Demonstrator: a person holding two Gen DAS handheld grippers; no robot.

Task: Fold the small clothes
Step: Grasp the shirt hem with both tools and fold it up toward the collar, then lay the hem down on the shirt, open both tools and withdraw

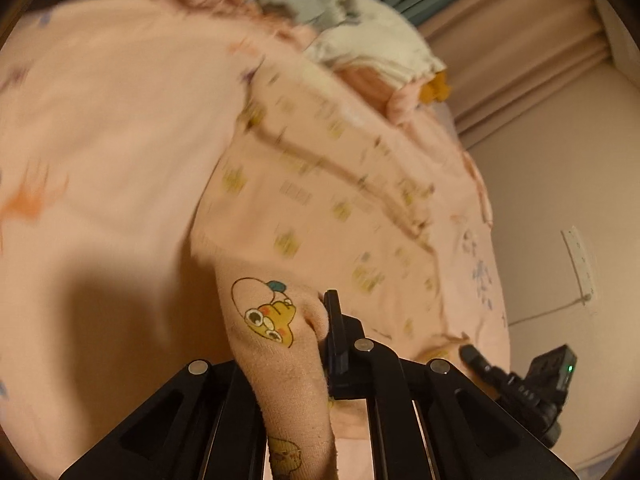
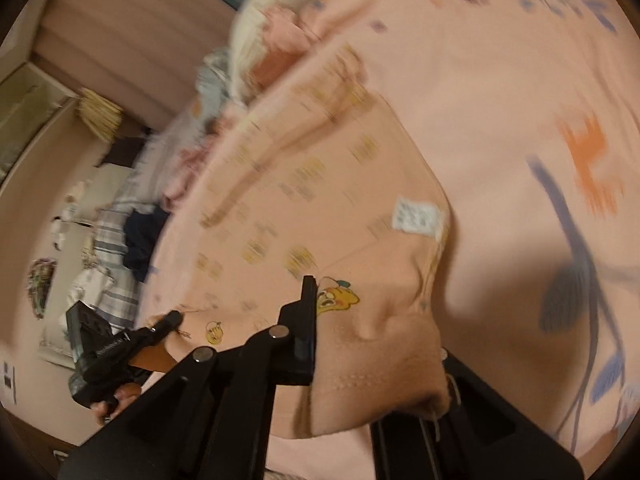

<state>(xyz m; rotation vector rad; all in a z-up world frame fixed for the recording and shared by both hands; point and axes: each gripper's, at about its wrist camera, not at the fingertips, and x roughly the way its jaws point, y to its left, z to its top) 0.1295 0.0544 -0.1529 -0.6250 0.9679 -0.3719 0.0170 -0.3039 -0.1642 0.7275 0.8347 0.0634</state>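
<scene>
So both grippers are clamping the same pink garment (image 1: 320, 200): left gripper (image 1: 316, 320) is pinching one edge, right gripper (image 2: 320, 312) is pinching another edge, and it's lying across the pink sheet (image 1: 112, 120) near a clothes pile (image 1: 360, 40).

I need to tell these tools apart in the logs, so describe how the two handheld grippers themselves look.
Both are matte black. The left gripper has flat slab fingers on angular linkage arms joined by round silver pivot pins. The right gripper shows the same black arms and silver pins. From the left wrist view, its body carries a small green light.
</scene>
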